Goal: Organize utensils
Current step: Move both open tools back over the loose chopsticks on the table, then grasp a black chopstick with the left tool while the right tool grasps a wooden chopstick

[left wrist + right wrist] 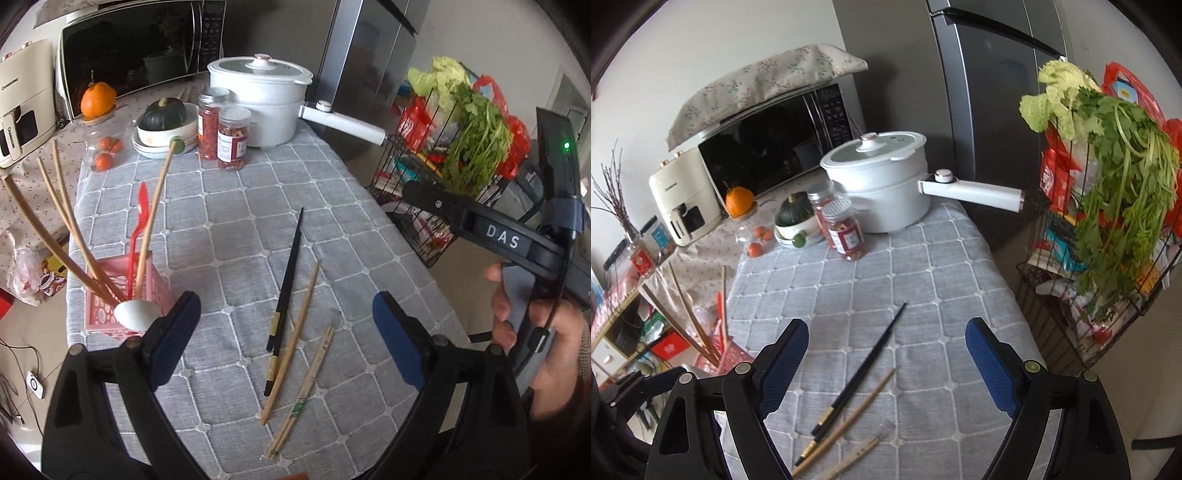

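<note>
Our left gripper (286, 334) hangs above the grey quilted tablecloth (332, 229) with its blue-padded jaws spread wide and nothing between them. Our right gripper (886, 363) is likewise wide apart and empty, over the same cloth. In the left view we also see the right gripper's black body held in our right hand (535, 354).

We take the black chopsticks (286, 295) as landmark: the pair lies flat on the cloth between the left fingers, tips pointing toward the pot. Just right of them, crossing near the lower end, lies a single bamboo chopstick (291, 343); right of that, a joined disposable pair (303, 395).

Left of the black chopsticks stands the pink holder (107, 295), with long wooden chopsticks (62, 229), a red spoon (138, 229), a green-tipped stick (159, 199) and a white spoon (135, 314) at its front rim.

Beyond the black chopsticks: two jars (231, 136), a white pot (258, 99), a bowl with squash (166, 122), microwave (136, 48). A wire rack with greens (472, 147) stands off to the right.
</note>
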A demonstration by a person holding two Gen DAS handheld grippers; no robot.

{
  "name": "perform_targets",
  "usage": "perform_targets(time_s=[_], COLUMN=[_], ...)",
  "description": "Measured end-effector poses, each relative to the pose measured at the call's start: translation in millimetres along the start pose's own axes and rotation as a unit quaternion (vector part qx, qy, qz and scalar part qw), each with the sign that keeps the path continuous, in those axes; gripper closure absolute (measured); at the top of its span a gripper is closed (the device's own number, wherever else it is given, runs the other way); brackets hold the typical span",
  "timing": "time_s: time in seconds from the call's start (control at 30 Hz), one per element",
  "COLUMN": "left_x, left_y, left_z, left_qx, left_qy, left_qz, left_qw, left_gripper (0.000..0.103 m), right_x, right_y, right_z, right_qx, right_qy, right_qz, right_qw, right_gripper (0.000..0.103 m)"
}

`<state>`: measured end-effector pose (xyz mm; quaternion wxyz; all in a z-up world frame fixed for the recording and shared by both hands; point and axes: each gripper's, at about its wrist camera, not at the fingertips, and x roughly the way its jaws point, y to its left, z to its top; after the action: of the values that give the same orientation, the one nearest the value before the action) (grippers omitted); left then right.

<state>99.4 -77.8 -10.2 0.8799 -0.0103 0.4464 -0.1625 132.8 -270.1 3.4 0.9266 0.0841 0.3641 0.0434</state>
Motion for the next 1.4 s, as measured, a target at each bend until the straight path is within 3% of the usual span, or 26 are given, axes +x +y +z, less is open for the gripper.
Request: perform_targets(time_s=[0.07,0.13,0.37,0.5,0.63,0.73,0.77,0.8,0.93,1.1,1.17,1.2,1.4], left_x=[16,38,116,150,176,196,203,210,234,248,249,248,231], left_y=[-12,-25,-38,-40,-33,-31,-32,-33,-37,-41,-41,-40,-29], left_z=[2,5,26,42,59,71,74,77,81,82,82,82,70], left_qx=[0.017,0.046,0.023,0.032,0.0,-0.013,-0.016,-0.018,-0.019,-0.002,-0.006,-0.007,-0.004], left_qy=[0.0,0.025,0.129,0.13,0.124,0.129,0.136,0.144,0.166,0.176,0.178,0.179,0.174], left_qz=[0.025,0.043,0.034,0.089,0.06,0.043,0.035,0.026,0.017,0.057,0.055,0.057,0.062], left_qw=[0.9995,0.9977,0.9908,0.987,0.9904,0.9906,0.99,0.9891,0.9857,0.9827,0.9825,0.9822,0.9828], left_gripper=[0.009,0.009,0.009,0.009,0.011,0.037,0.054,0.064,0.074,0.086,0.088,0.094,0.095], right_x=[7,14,44,59,70,76,78,79,84,87,89,89,93], right_y=[-13,-28,-69,-79,-83,-88,-89,-91,-96,-97,-96,-96,-94], right_z=[-2,-4,-10,-14,-16,-16,-17,-17,-18,-18,-18,-18,-19], right_qx=[0.006,0.021,0.047,0.054,0.059,0.063,0.067,0.07,0.078,0.08,0.079,0.078,0.073], right_qy=[0.015,0.027,0.068,0.092,0.106,0.112,0.114,0.116,0.123,0.127,0.129,0.13,0.135], right_qz=[-0.018,-0.033,-0.076,-0.079,-0.074,-0.076,-0.076,-0.077,-0.079,-0.079,-0.078,-0.078,-0.079], right_qw=[1.0,0.999,0.994,0.991,0.99,0.989,0.988,0.988,0.986,0.985,0.985,0.985,0.985], right_gripper=[0.015,0.015,0.015,0.015,0.015,0.015,0.015,0.015,0.015,0.015,0.015,0.015,0.015])
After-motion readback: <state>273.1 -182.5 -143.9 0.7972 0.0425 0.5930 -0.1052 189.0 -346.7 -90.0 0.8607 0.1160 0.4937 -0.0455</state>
